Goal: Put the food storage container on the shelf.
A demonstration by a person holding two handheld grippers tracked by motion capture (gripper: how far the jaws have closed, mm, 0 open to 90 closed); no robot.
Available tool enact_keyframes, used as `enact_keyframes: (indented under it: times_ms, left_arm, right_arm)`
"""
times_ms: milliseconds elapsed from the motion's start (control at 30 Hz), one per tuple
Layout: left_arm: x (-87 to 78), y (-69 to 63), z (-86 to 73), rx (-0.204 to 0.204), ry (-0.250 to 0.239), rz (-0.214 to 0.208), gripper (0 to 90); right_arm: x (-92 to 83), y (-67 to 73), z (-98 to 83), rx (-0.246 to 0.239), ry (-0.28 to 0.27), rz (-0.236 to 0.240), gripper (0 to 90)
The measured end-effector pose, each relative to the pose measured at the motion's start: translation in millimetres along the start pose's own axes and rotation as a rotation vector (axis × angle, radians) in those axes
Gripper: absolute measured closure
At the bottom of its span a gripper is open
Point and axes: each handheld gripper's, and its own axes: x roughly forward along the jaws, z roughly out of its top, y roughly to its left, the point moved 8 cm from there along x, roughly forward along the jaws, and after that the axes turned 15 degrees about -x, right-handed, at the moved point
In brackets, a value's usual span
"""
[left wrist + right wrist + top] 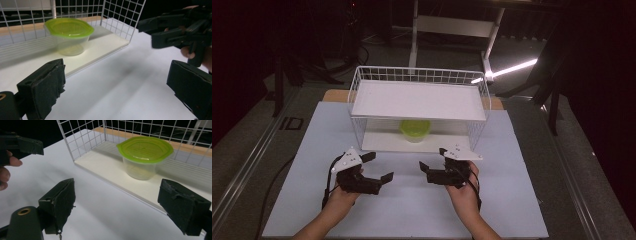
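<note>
clearly the lidded tub (415, 130) sits upright on the lower shelf of the wire rack (362, 85), ahead of and between both empty, wide-open grippers — left gripper (379, 167), right gripper (433, 159) — the right one marginally nearer.

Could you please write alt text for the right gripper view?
A clear tub with a green lid stands on the lower shelf of a white wire rack. The right gripper, open and empty, points towards it over the white table.
</note>
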Motion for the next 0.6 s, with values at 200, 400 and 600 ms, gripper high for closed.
enact_keyframes:
  times_ms: [200,400,600]
  left_arm:
    - [-12.6,2.9,-6.8,-0.002,0.007,0.009,2.7]
    - [-21.6,6.3,-16.9,-0.016,0.010,0.015,2.7]
    - [-29.4,7.1,-26.0,-0.003,0.032,0.019,2.7]
  right_arm:
    - [-17.8,-1.4,-8.3,0.001,-0.017,0.016,15.1]
    - [-32.2,-3.7,-20.4,-0.004,-0.004,0.037,15.0]
    - [-46.0,-6.6,-34.2,0.020,0.007,0.037,15.0]
